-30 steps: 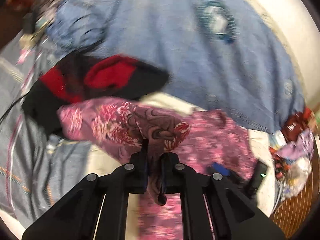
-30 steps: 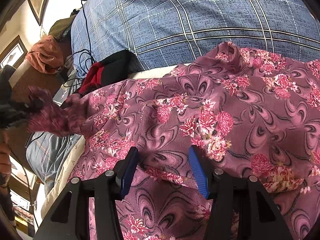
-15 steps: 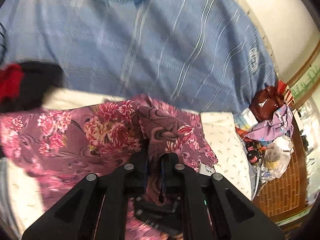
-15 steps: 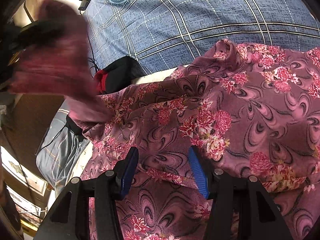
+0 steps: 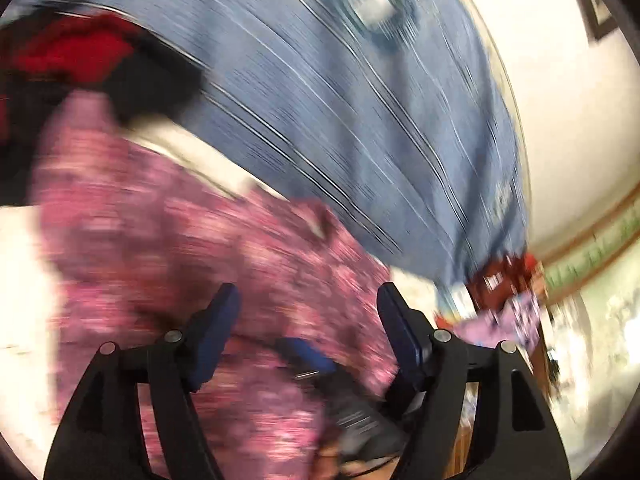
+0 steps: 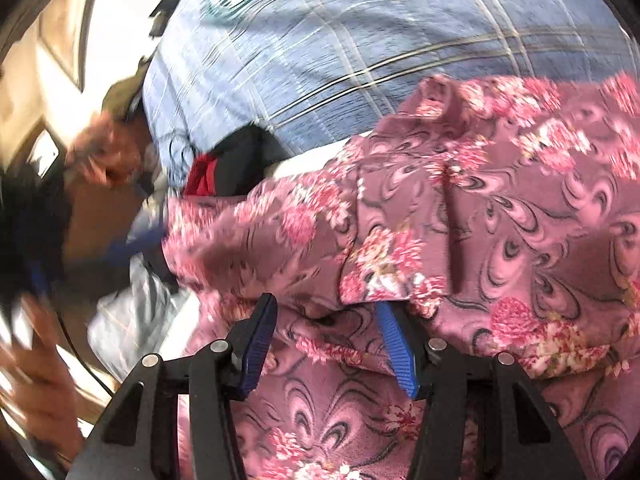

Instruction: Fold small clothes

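A pink floral garment (image 6: 460, 240), mauve with rose blooms and dark swirls, lies spread across a bed and fills the right wrist view from its centre out to 3 and 6 o'clock. One flap is folded over the rest, its edge running across the middle of that view.

The right gripper (image 6: 332, 344) sits low over the garment with its blue-padded jaws about half apart; cloth lies beneath and between them, and the folded flap drapes over the pad at 5 o'clock. Whether the pads press on the fabric cannot be told.

In the heavily blurred left wrist view, the left gripper (image 5: 308, 336) has jaws that have just been opening and now stand wide, nothing pinched between them, with the same garment (image 5: 180, 248) below.

Beyond the garment at 12 o'clock lies a blue plaid blanket (image 6: 360, 40) carrying a round badge. A strip of cream bedsheet (image 5: 192, 152) shows between the two. At 10 o'clock from the garment sits a black and red cloth (image 6: 228, 160).

At 9 o'clock in the right wrist view are a blurred orange-brown bundle (image 6: 108, 148) and brown furniture. In the left wrist view a cream wall (image 5: 560, 100) rises at 2 o'clock, and a pile of red and lilac clutter (image 5: 508, 296) sits at 4 o'clock.
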Demonstrator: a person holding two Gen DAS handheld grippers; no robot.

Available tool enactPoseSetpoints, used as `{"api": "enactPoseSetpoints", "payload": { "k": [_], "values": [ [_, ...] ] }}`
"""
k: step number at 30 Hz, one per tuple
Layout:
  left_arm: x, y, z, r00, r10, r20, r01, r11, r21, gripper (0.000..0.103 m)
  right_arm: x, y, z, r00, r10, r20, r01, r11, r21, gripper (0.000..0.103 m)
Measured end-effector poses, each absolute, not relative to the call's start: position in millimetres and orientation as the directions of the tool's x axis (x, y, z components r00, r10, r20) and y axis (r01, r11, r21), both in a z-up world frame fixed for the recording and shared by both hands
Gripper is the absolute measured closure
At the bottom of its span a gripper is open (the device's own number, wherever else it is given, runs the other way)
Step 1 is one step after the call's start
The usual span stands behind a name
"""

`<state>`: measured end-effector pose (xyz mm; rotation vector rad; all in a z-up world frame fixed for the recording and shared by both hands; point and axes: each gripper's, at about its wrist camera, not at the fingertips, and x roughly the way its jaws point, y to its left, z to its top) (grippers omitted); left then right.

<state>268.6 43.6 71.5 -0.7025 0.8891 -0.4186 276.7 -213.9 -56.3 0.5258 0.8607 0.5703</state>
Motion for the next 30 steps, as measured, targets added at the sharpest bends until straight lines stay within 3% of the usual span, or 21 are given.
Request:
{"api": "enactPoseSetpoints", "payload": {
  "k": [3,4,6,8,15,24,26,30],
  "values": [
    [251.2,74.2,54.4,0.618,-0.599,-0.509,0.003,0.65,-0.76,0.032,289.3,-229.8,-63.3,0.559,0.658,-0.505,-0.11,0.663,0.741,0.053],
    [248.2,78.6,48.5,0.622,-0.616,-0.484,0.005,0.621,-0.784,0.032,294.8,-231.2,-64.0,0.57,0.639,-0.517,-0.065,0.662,0.746,0.061],
    [249.5,76.7,40.1,0.613,-0.631,-0.476,0.002,0.604,-0.797,0.032,307.5,-230.4,-63.8,0.55,0.635,-0.542,-0.024,0.661,0.75,0.098],
    [246.9,70.9,33.0,0.603,-0.635,-0.483,0.001,0.606,-0.796,0.032,312.0,-234.5,-49.9,0.564,0.648,-0.512,-0.03,0.636,0.771,0.097],
    [258.4,69.9,0.6,0.553,-0.673,-0.49,-0.094,0.534,-0.84,0.032,295.3,-273.6,59.3,0.716,0.648,-0.259,-0.196,0.543,0.816,0.097],
    [272.7,83.4,-20.4,0.591,-0.604,-0.535,-0.209,0.526,-0.824,0.035,286.9,-303.8,117.8,0.777,0.606,-0.174,-0.259,0.558,0.788,0.097],
    [271.8,87.8,-18.7,0.605,-0.585,-0.539,-0.211,0.535,-0.818,0.064,283.9,-315.0,118.9,0.798,0.574,-0.183,-0.237,0.577,0.781,0.097],
    [271.8,89.9,-23.7,0.586,-0.562,-0.584,-0.241,0.567,-0.788,0.073,273.1,-341.2,79.8,0.81,0.521,-0.271,-0.133,0.613,0.779,0.097]
  ]
}}
